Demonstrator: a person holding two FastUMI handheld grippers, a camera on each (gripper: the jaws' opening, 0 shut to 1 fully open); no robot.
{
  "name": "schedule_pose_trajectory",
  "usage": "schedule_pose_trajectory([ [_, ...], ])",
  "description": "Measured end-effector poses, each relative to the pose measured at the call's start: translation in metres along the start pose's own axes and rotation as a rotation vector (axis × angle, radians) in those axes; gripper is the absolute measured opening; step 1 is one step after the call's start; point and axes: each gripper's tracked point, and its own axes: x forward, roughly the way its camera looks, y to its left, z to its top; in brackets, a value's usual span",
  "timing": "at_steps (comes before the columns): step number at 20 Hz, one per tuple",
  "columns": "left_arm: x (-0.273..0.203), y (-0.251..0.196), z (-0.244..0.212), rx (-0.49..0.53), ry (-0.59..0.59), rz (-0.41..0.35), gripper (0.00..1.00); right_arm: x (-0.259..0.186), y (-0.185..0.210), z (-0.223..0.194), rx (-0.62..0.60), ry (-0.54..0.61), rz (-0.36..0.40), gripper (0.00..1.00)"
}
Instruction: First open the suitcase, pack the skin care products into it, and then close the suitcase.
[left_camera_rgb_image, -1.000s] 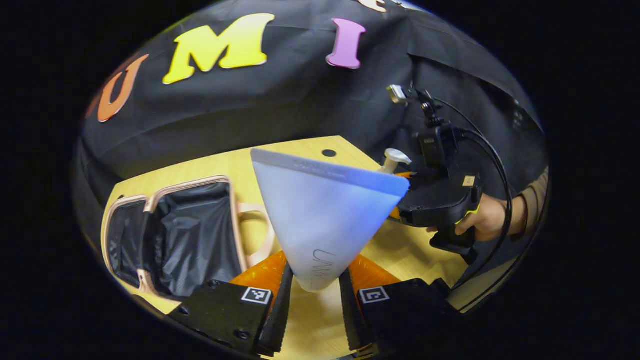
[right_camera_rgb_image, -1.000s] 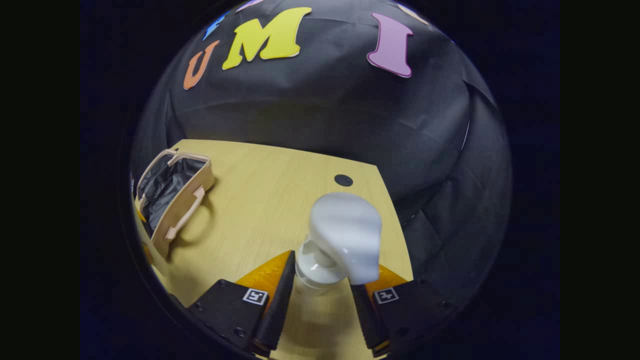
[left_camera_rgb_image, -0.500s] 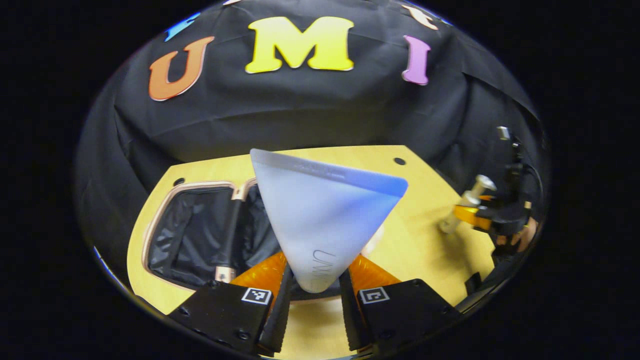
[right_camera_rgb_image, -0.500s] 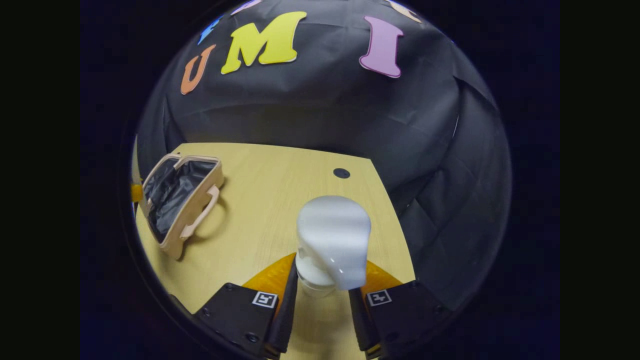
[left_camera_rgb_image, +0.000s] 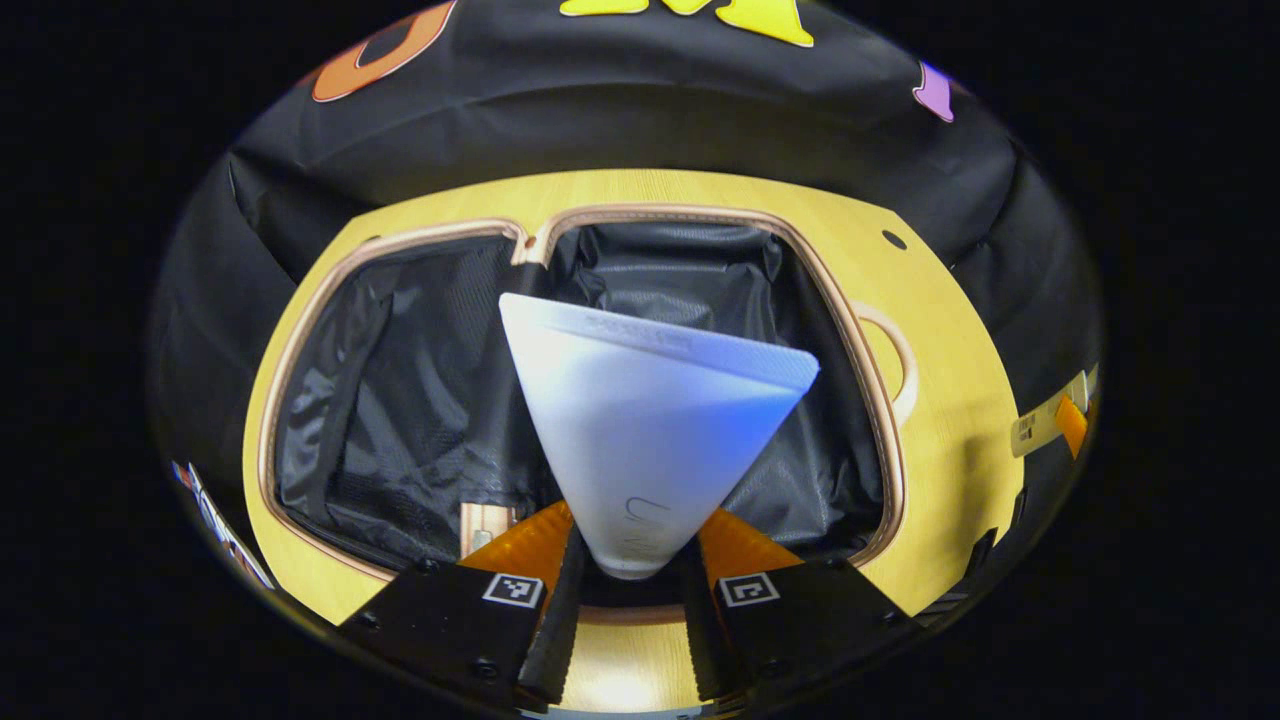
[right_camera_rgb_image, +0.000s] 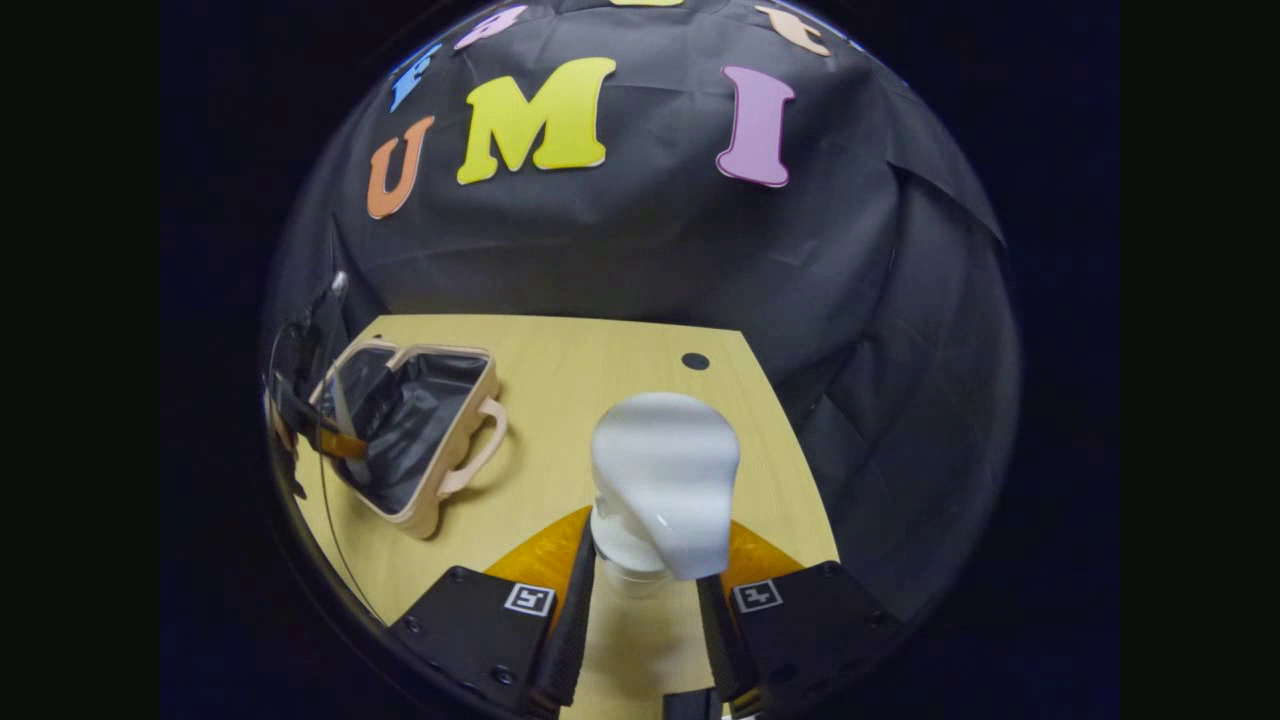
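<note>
In the left gripper view my left gripper (left_camera_rgb_image: 625, 585) is shut on a pale blue-white tube (left_camera_rgb_image: 650, 420), its flat crimped end pointing away from me. The tube hangs over the open suitcase (left_camera_rgb_image: 320, 300), a beige-rimmed case with black lining that lies flat on the wooden table. In the right gripper view my right gripper (right_camera_rgb_image: 645, 600) is shut on a white pump bottle (right_camera_rgb_image: 660, 480), gripped at the neck below its pump head. There the open suitcase (right_camera_rgb_image: 420, 425) lies far left, with the left gripper (right_camera_rgb_image: 310, 400) held over it.
The wooden table (right_camera_rgb_image: 600, 370) has a small dark hole (right_camera_rgb_image: 694, 361) near its far right corner. Black cloth walls close in behind and to the right. The suitcase handle (left_camera_rgb_image: 895, 365) sticks out toward the right side of the table.
My left gripper has swung left and tilted down with the tube, so the open suitcase now lies right beneath it. The right gripper has barely shifted, still holding the pump bottle.
</note>
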Motion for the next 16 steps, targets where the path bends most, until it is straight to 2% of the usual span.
schedule_pose_trajectory([
  [9,0.017,0.003,0.008,0.009,0.025,0.005,0.5,-0.023,0.007,-0.005,0.018,-0.004,-0.033,0.47],
  [16,0.045,0.006,0.002,-0.055,0.061,0.007,0.47,-0.033,0.019,0.005,-0.004,-0.006,-0.037,0.47],
])
